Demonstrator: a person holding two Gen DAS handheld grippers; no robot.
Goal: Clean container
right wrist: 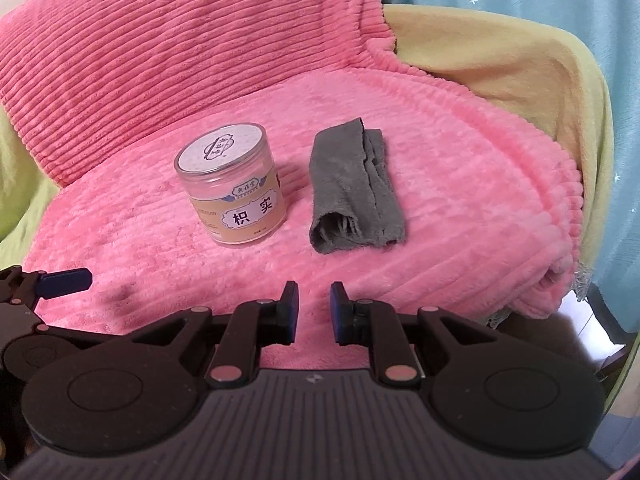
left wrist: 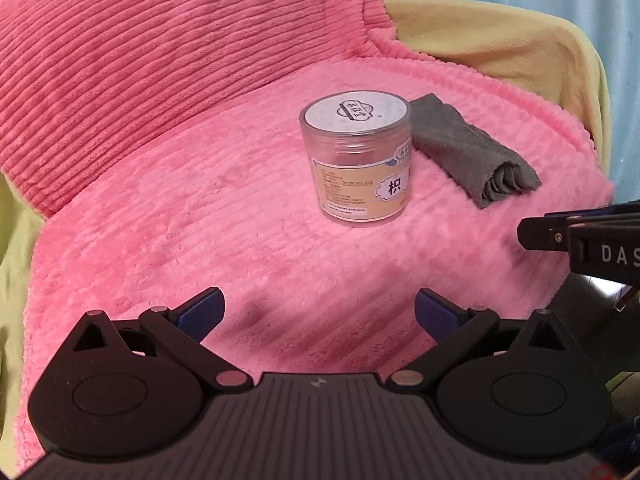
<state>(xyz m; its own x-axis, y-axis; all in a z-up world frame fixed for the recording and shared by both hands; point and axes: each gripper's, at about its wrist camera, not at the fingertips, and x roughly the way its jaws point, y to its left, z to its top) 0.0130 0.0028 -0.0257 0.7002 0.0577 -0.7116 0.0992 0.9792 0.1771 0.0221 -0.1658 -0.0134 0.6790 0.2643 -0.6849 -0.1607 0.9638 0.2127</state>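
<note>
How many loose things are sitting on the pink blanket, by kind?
Jar: 1
Grey cloth: 1
Total: 2

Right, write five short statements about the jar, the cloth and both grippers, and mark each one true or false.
1. The clear plastic jar with the white lid stands upright on the pink ribbed blanket. True.
2. The folded grey cloth is draped over the jar. False: it lies on the blanket beside the jar.
3. The left gripper is clamped on the jar. False: it is open and empty, short of the jar.
4. The right gripper holds nothing. True.
5. The jar's lid is off. False: the lid sits on the jar.
</note>
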